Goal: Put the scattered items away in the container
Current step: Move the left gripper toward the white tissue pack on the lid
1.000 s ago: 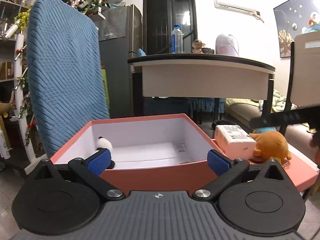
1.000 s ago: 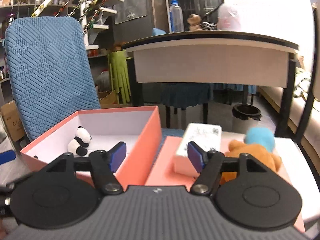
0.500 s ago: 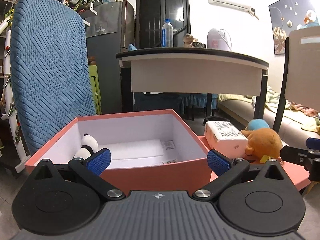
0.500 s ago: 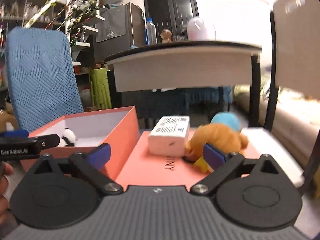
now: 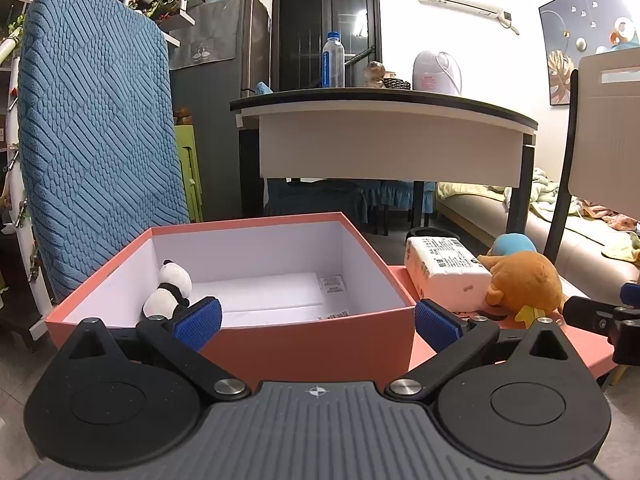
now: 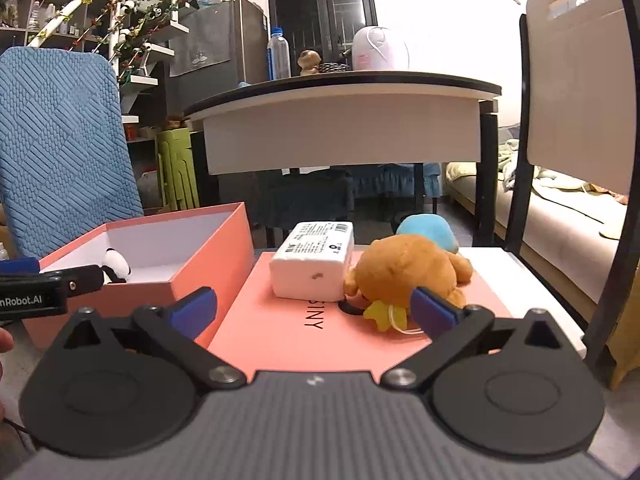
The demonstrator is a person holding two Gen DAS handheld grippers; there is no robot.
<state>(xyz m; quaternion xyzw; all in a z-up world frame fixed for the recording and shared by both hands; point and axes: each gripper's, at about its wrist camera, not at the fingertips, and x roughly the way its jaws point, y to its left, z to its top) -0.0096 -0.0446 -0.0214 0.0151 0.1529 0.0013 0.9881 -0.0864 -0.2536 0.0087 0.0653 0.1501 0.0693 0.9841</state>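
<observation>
The left gripper (image 5: pixel 316 322) has its jaws spread wide with nothing between them, its blue pads (image 5: pixel 198 318) level with the near wall of the pink box (image 5: pixel 312 344) and touching nothing that can be seen. The right gripper (image 6: pixel 314 308) likewise stands with its jaws wide apart and empty, hanging above the near edge of the pink lid (image 6: pixel 288 332), which lies flat just to the right of the box. The box is open-topped, coral pink outside and white inside, and a small panda toy (image 5: pixel 168 292) sits against its left inner wall, with flat white paper on the floor of the box. On the lid a white pack (image 6: pixel 314 264) with printed labels lies on its side, its near end facing the right gripper. Just beside it, touching its right end, an orange plush toy (image 6: pixel 404 274) lies slumped with a yellow piece at its near side. Behind the orange one a blue plush toy (image 6: pixel 428 232) shows partly, on the white tabletop (image 6: pixel 532 280) that carries the lid. Further back a blue quilted chair back (image 5: pixel 96 144) rises behind the box on the left, and a dark-topped table (image 5: pixel 384 128) bears a water bottle (image 5: pixel 333 60).
</observation>
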